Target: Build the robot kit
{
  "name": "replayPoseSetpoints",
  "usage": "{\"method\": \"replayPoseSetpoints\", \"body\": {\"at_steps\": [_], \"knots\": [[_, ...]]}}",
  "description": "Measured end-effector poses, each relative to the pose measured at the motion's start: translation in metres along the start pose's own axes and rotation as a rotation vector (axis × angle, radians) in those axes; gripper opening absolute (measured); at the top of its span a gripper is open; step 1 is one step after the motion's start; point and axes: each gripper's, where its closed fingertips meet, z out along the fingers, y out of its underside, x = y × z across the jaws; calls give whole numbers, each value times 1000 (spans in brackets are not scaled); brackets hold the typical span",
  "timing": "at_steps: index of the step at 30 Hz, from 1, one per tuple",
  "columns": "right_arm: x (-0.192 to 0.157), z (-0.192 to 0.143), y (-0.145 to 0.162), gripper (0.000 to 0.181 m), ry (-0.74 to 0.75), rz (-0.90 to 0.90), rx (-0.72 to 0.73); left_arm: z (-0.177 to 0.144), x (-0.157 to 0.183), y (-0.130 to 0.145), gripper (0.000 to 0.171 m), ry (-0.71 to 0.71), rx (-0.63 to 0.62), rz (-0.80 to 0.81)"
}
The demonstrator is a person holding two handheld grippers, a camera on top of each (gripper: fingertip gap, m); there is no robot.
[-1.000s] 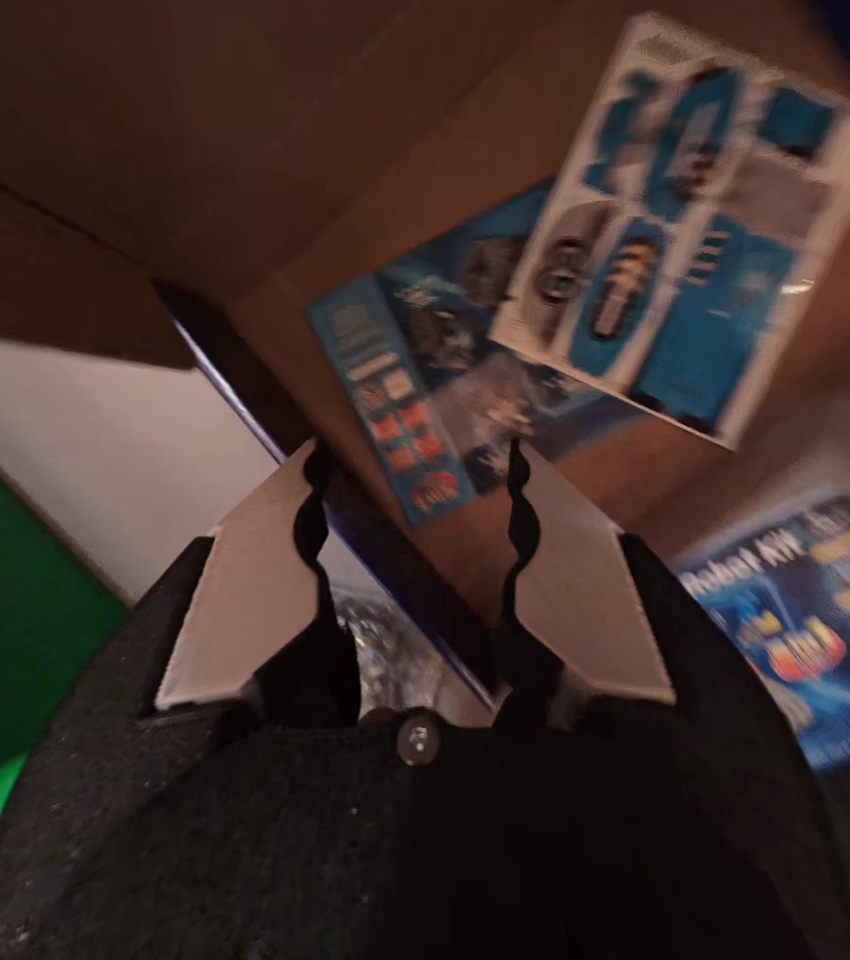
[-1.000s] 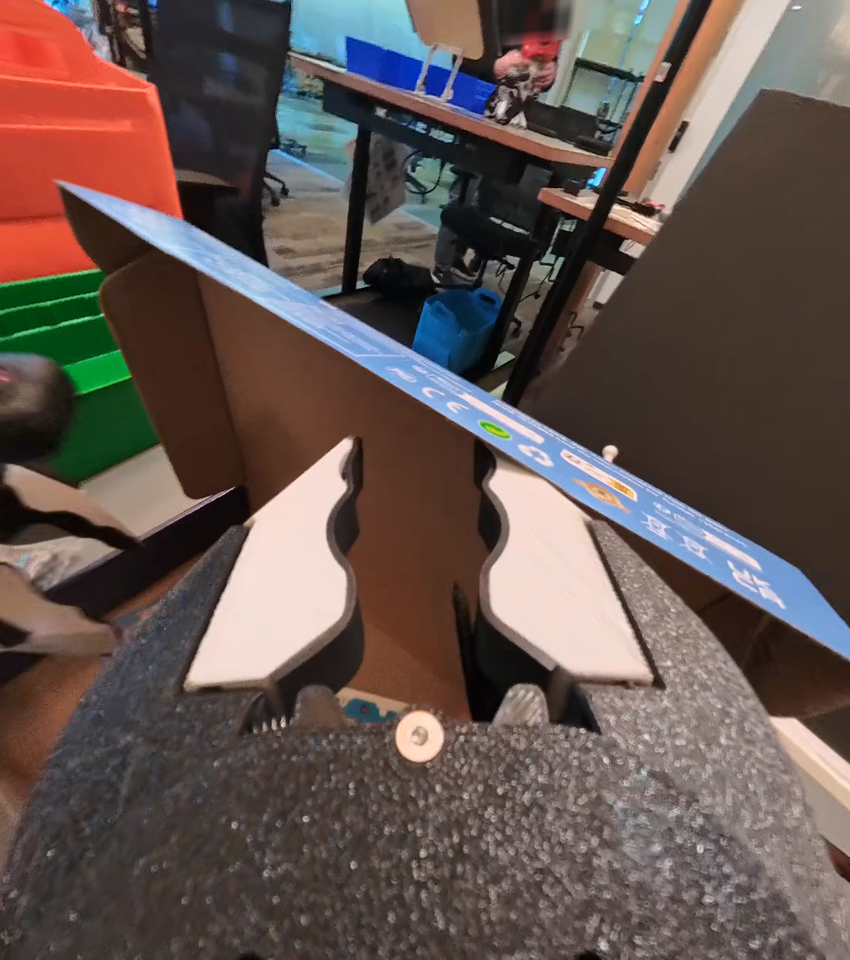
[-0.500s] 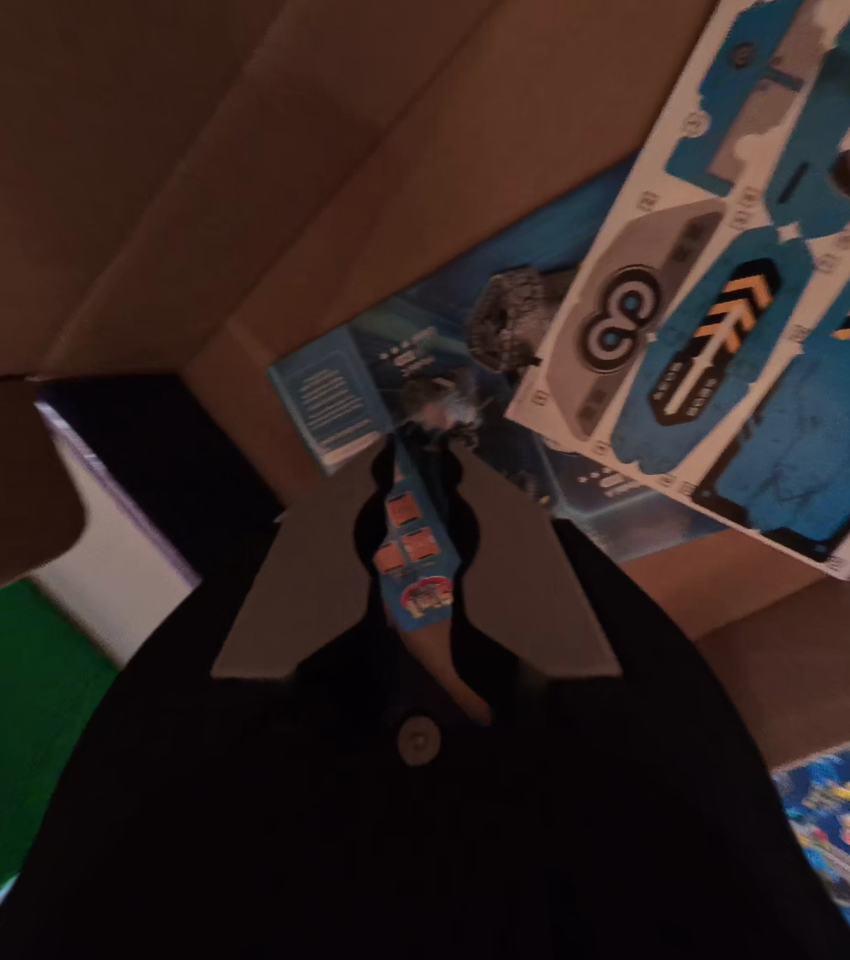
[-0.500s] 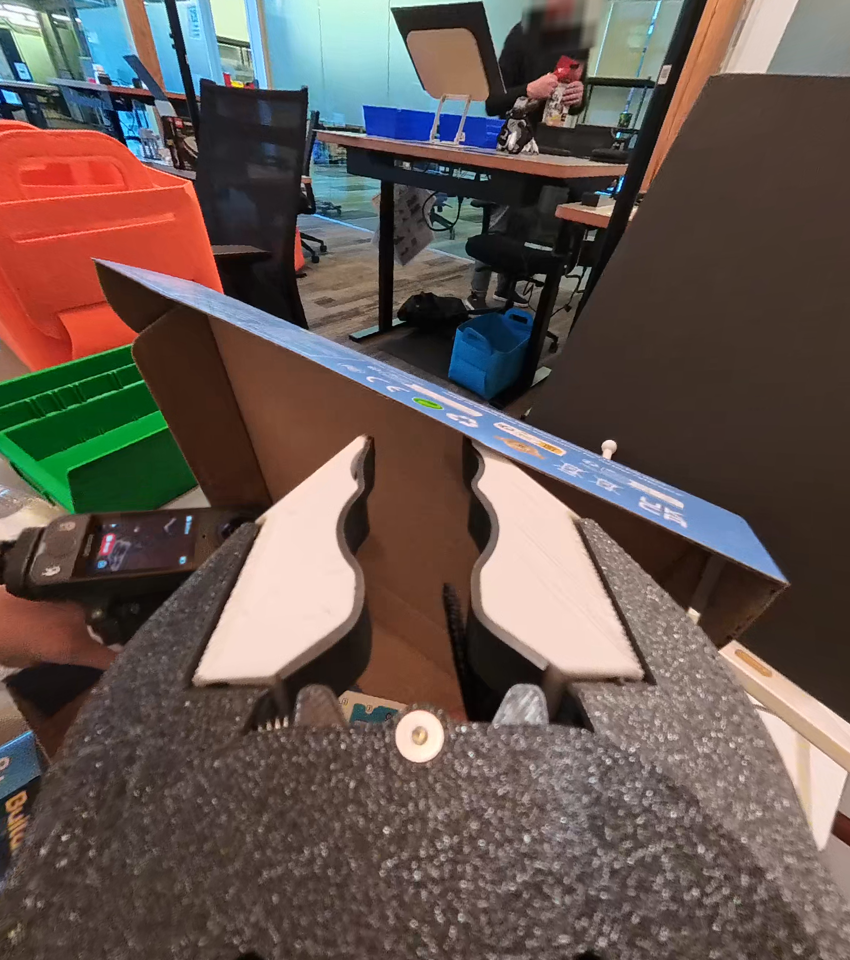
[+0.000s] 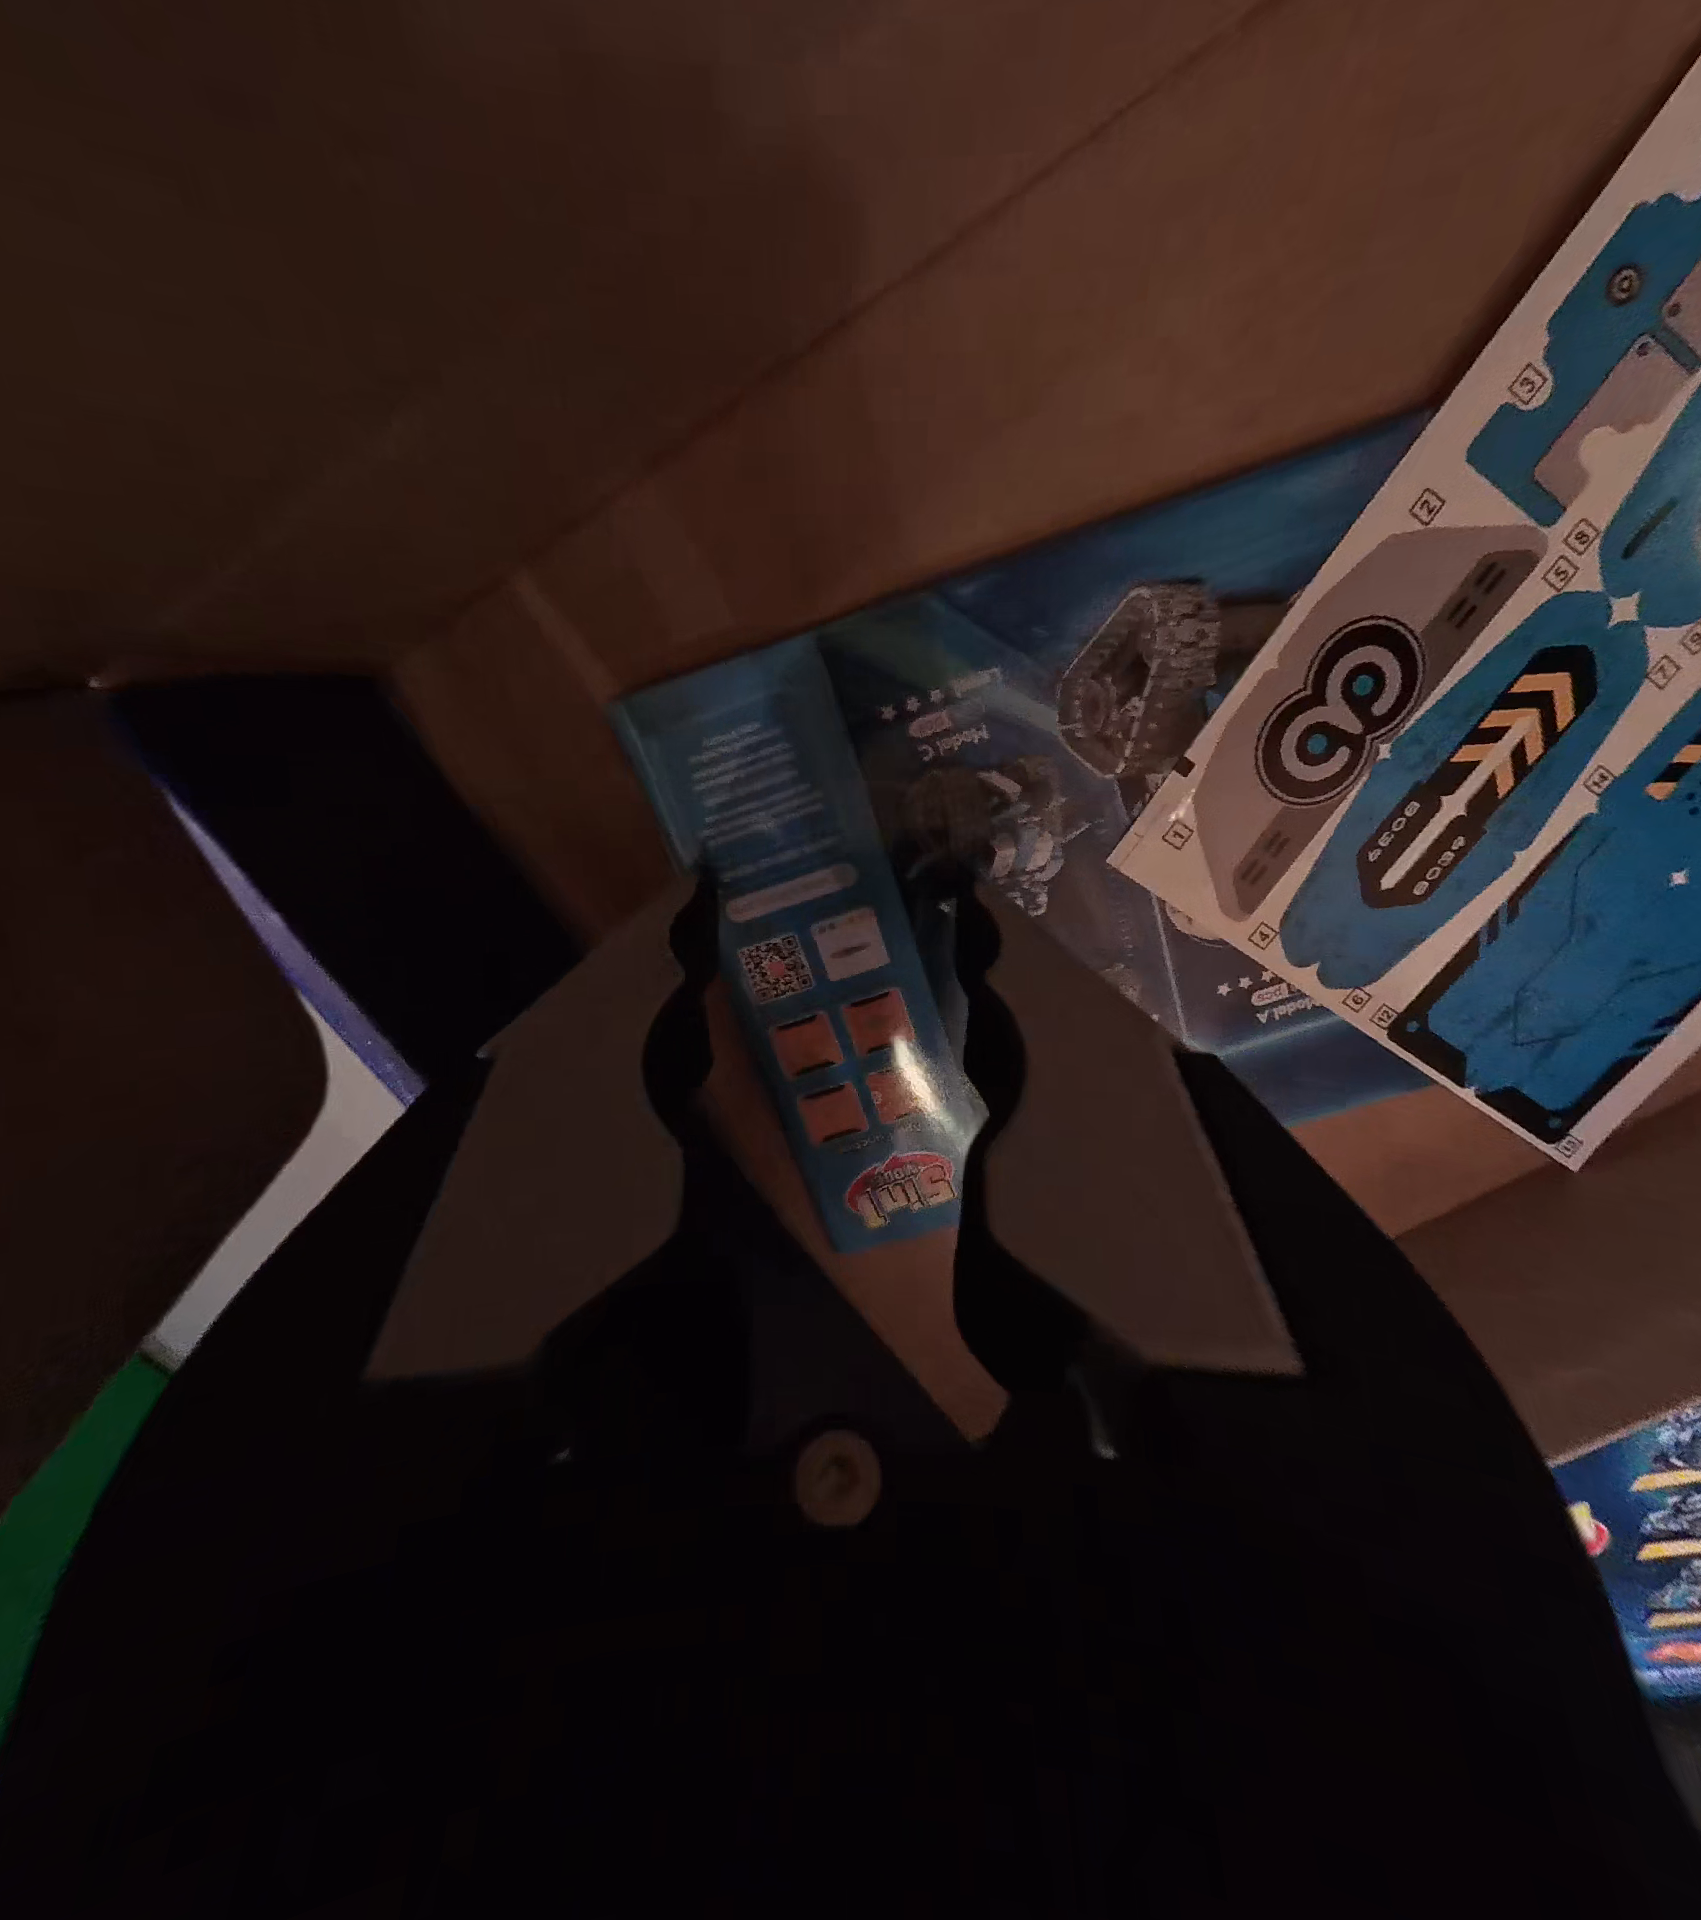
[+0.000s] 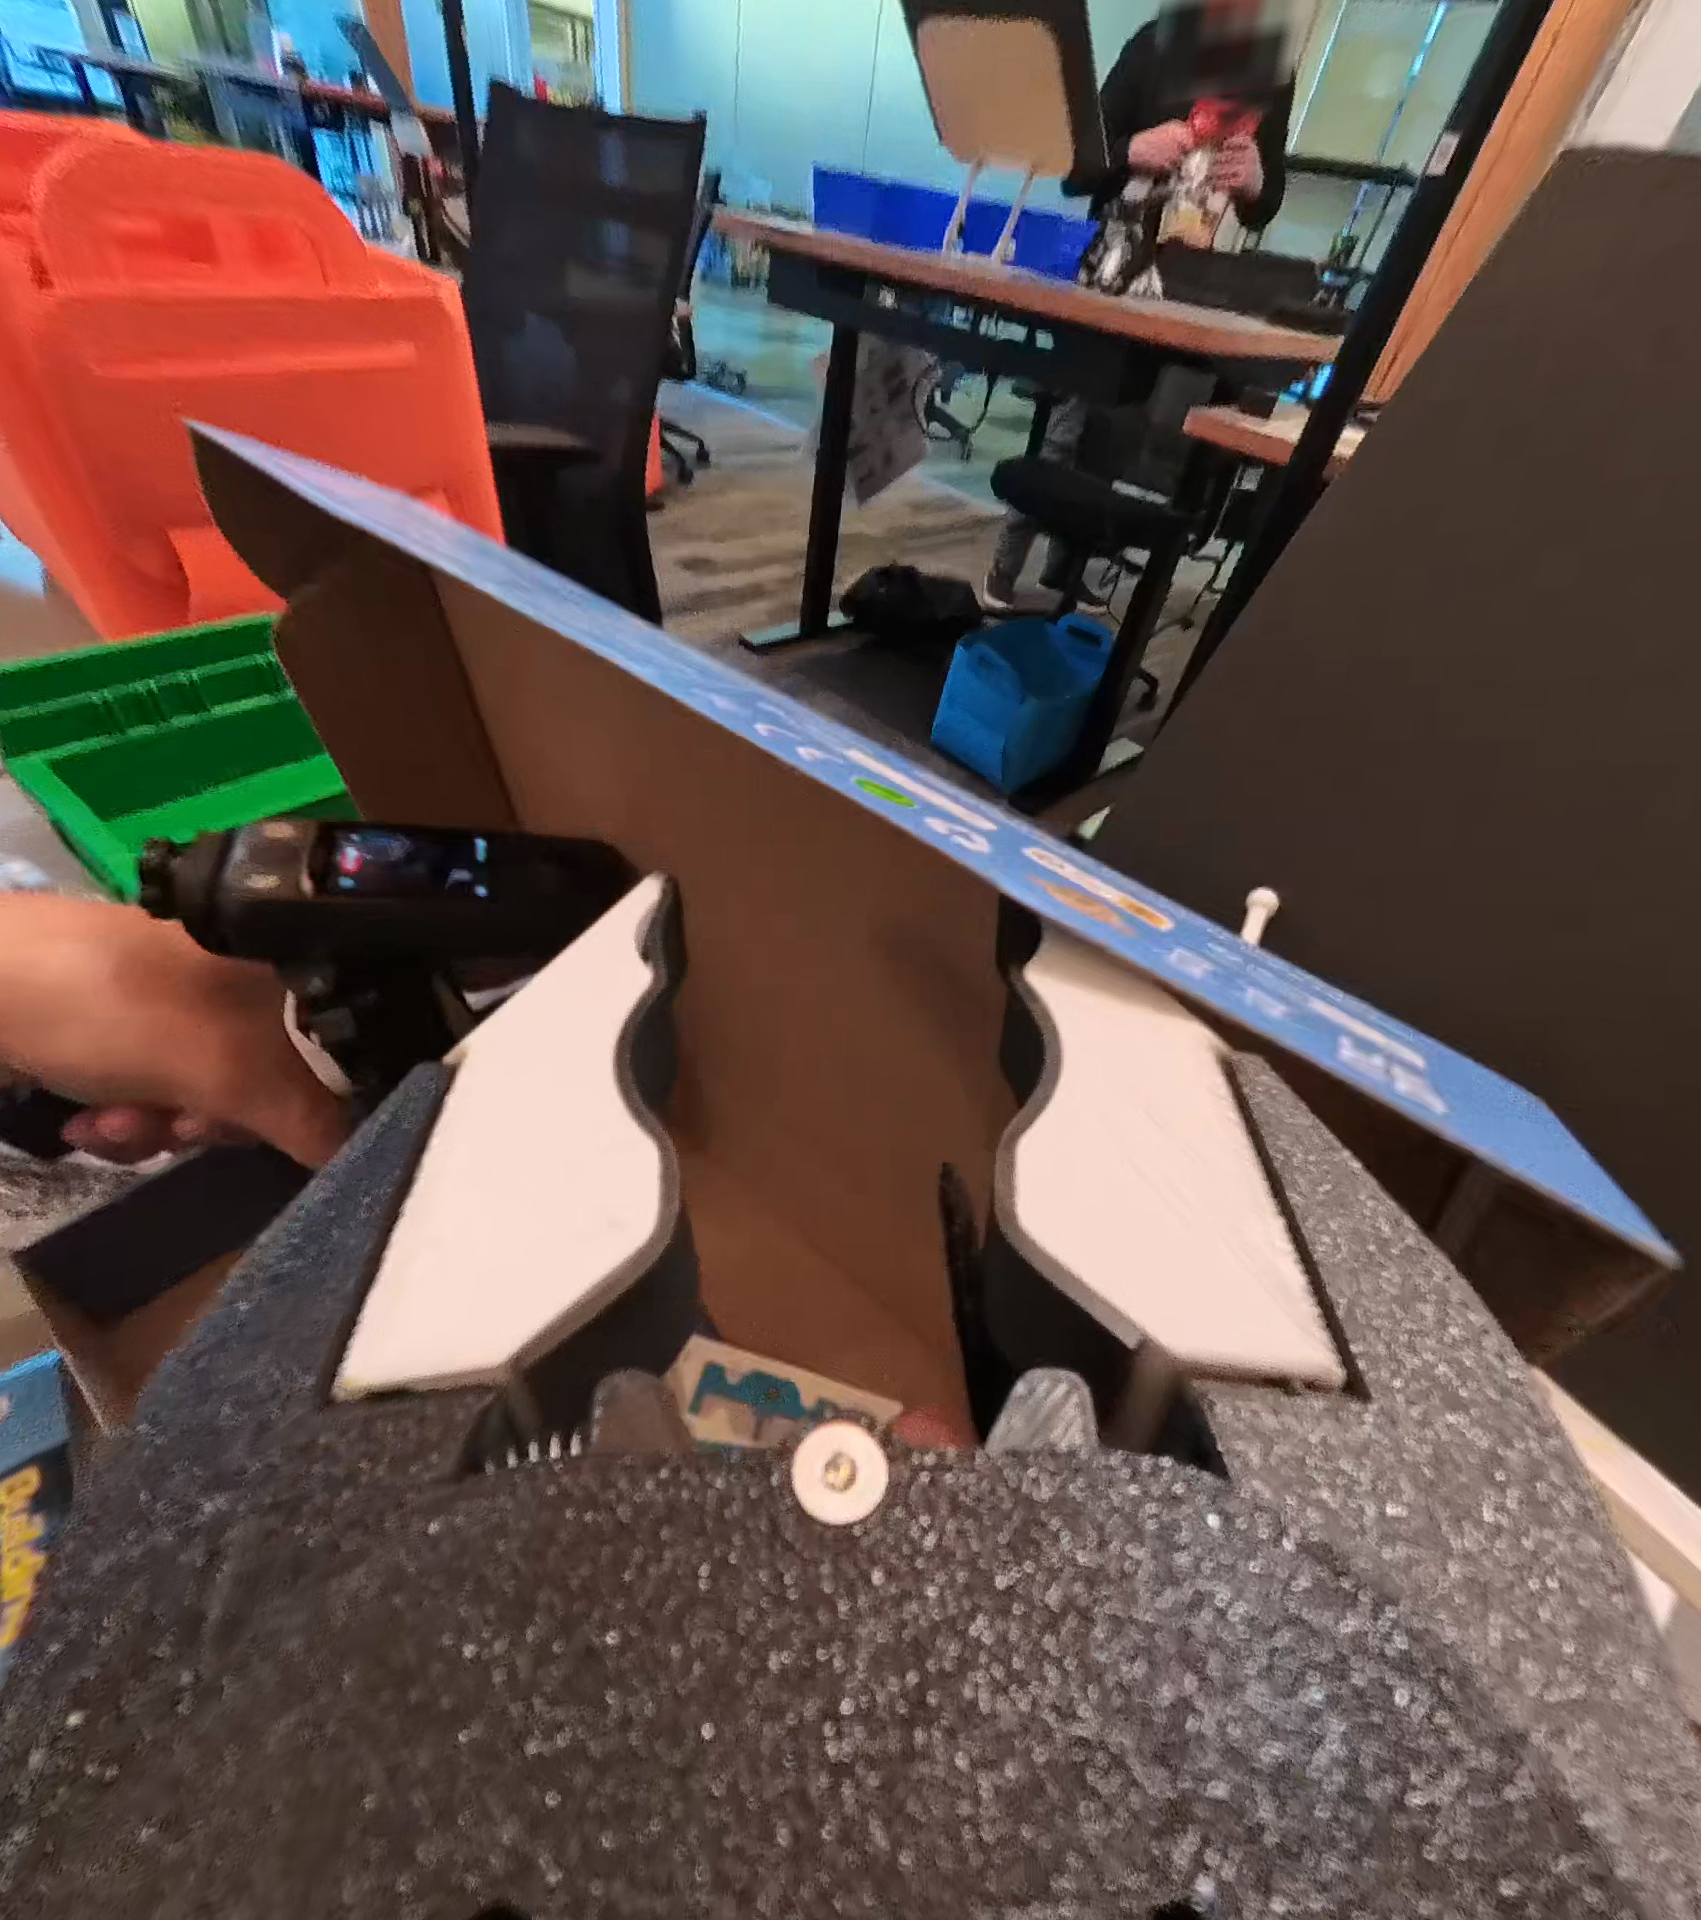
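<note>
Inside the cardboard box (image 5: pixel 617 364), the left hand-held gripper (image 5: pixel 825 997) straddles the blue booklet (image 5: pixel 815 987) with jaws parted, its long axis running along them, while the right hand-held gripper (image 6: pixel 835 1039), also parted and empty, faces the box's upright flap (image 6: pixel 773 935).

Left wrist view close inside cardboard box (image 5: pixel 825 312); right over its rim

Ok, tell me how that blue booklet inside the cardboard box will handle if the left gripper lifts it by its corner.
The blue booklet looks thin and folded, so it will probably droop. Its glossy glare suggests a slick surface that may slip between the left gripper fingers. The sticker sheet overlaps it and may drag along.
</note>
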Motion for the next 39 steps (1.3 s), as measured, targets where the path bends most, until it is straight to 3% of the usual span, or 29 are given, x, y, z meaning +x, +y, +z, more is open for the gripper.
{"method": "replayPoseSetpoints", "body": {"at_steps": [3, 5, 8, 11, 14, 16, 20, 23, 25, 27, 31, 33, 37, 39], "knots": [[0, 4, -4, 71, 20, 8, 12, -1, 7, -1, 58, 64, -38, -33], [1, 6, -3, 71, 40, -15, 13, -2, 17, -6, 79, 131, -63, -66], [-1, 5, -5, 70, 40, -22, 14, -1, 25, -11, 93, 153, -76, -83], [-1, 1, -8, 69, 36, -17, 25, 0, 30, -11, 83, 132, -82, -37], [0, 0, -8, 68, 23, 1, 26, 2, 30, -13, 47, 79, -54, 39], [-1, 1, -4, 66, 9, 5, 12, 3, 26, -14, 36, 35, -38, 51], [-4, 7, 13, 66, -19, -11, -60, 3, 17, -12, 41, -49, -53, 65], [-24, 24, 39, 67, -139, -37, -166, 1, 9, -10, 44, -99, -61, 77], [-24, 37, 51, 63, -147, -115, -200, 1, 11, -8, 41, -73, -47, 98], [-46, 50, 64, 57, -284, -142, -249, 2, 13, -8, 38, -21, -20, 92], [-61, 79, 125, 63, -426, -371, -511, 2, 15, -11, 33, 4, 27, 150], [-52, 87, 142, 60, -417, -497, -603, -3, 18, -10, 30, -12, 62, 217], [-47, 89, 147, 56, -403, -622, -692, -53, 24, -6, 28, -171, 256, 474], [-48, 91, 152, 61, -390, -674, -702, -90, 11, -6, 29, -282, 383, 484]]}}
